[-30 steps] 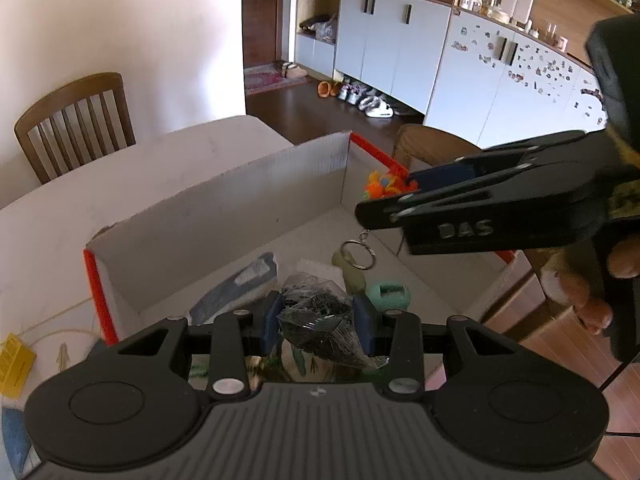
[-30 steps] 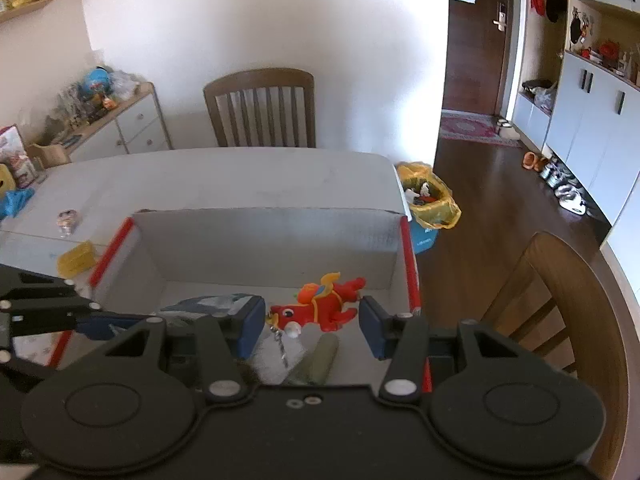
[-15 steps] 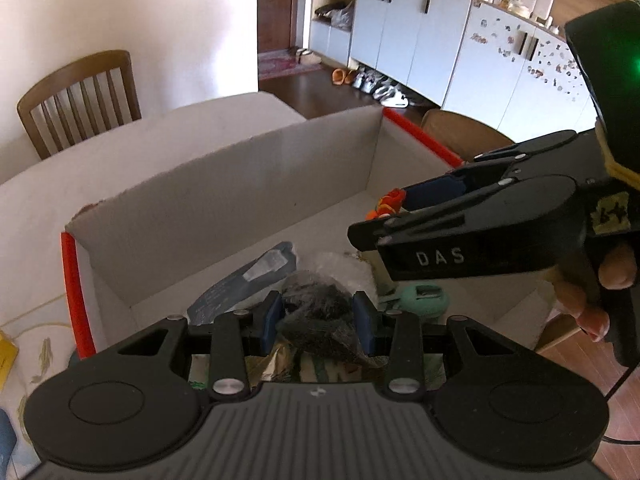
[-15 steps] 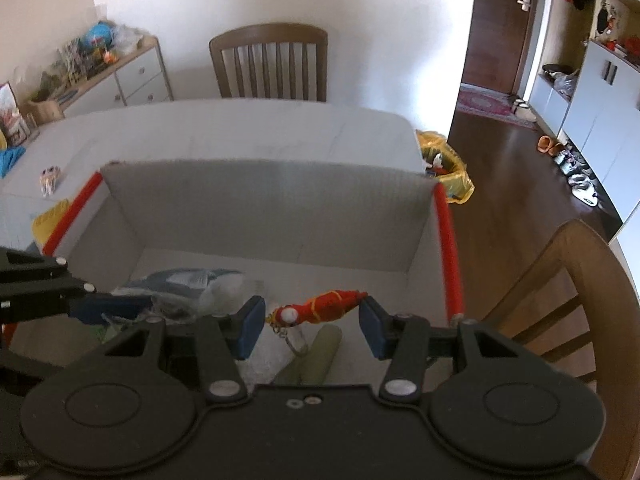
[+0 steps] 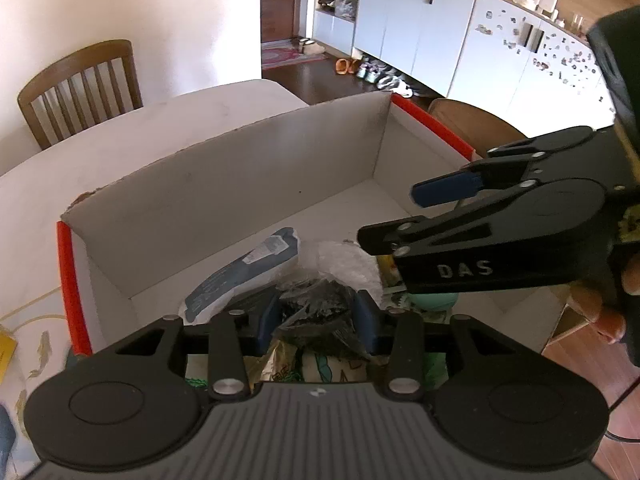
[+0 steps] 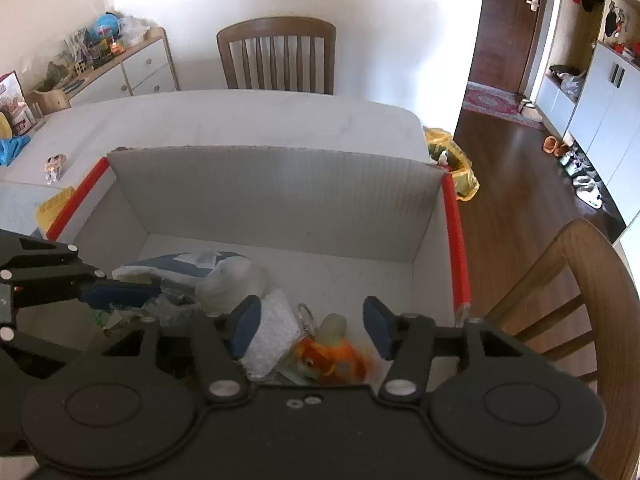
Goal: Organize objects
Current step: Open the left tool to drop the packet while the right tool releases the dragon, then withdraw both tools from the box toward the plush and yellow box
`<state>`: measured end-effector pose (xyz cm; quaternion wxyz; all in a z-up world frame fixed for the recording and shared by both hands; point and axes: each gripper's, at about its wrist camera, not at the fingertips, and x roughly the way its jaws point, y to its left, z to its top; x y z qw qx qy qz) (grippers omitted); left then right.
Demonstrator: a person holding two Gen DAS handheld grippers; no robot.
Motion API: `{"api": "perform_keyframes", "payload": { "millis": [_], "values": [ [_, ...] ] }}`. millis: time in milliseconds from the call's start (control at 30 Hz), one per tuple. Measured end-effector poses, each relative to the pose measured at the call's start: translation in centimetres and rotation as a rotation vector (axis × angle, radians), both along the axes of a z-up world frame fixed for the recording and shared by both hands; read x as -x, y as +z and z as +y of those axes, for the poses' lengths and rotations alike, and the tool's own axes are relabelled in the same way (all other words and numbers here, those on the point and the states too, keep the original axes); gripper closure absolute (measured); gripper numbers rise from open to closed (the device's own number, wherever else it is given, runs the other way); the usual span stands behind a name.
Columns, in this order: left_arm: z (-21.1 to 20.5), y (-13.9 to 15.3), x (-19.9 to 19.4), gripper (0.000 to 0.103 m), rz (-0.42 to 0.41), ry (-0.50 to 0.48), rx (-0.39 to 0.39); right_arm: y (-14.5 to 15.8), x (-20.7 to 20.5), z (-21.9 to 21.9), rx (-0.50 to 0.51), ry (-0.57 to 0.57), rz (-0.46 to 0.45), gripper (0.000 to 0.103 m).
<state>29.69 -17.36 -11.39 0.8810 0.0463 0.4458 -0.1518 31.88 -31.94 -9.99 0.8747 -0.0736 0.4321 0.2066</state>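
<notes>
1. Jaws: the left gripper (image 5: 316, 316) is clenched on a crinkled dark plastic bag (image 5: 320, 308); the right gripper (image 6: 312, 320) is spread wide, gripping nothing.
2. Both hover over the cardboard box (image 6: 280, 200), apparently to drop things inside.
3. Blue-white pouch (image 5: 244, 272) lies left, orange toy (image 6: 332, 360) near right.
4. Box walls hem both approaches.

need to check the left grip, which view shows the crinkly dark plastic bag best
The left wrist view: the crinkly dark plastic bag sits centred between the left gripper pads, pinched. The right wrist view shows only crumpled plastic beside that gripper's blue fingertip.
</notes>
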Motion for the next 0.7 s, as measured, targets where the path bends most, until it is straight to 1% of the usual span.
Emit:
{"api": "perform_keyframes", "payload": {
  "millis": [100,133,167,233,367,533,633,700],
  "values": [
    [0.2,0.2,0.2,0.059,-0.004,0.009,0.005,0.4,0.4,-0.4,-0.021,-0.005,-0.007,0.041],
    [0.3,0.3,0.2,0.055,-0.006,0.014,0.007,0.5,0.4,-0.6,-0.024,-0.006,-0.009,0.040],
    [0.4,0.4,0.3,0.048,-0.011,0.018,0.010,0.7,0.5,-0.7,-0.026,-0.006,-0.013,0.040],
    [0.6,0.6,0.6,0.039,-0.024,0.022,0.018,0.9,0.8,-0.8,-0.028,-0.005,-0.020,0.040],
    [0.7,1.3,1.2,0.038,-0.050,0.024,0.012,1.5,1.6,-1.2,-0.041,-0.004,-0.031,0.040],
    [1.1,2.2,1.9,0.037,-0.068,0.034,0.024,2.3,2.5,-1.5,-0.066,-0.014,-0.045,0.040],
    [1.5,3.0,2.4,0.032,-0.087,0.041,0.033,3.0,3.1,-1.7,-0.087,-0.016,-0.055,0.035],
    [1.7,3.6,2.9,0.031,-0.101,0.042,0.038,3.4,3.5,-1.7,-0.106,-0.023,-0.060,0.033]
  ]
}}
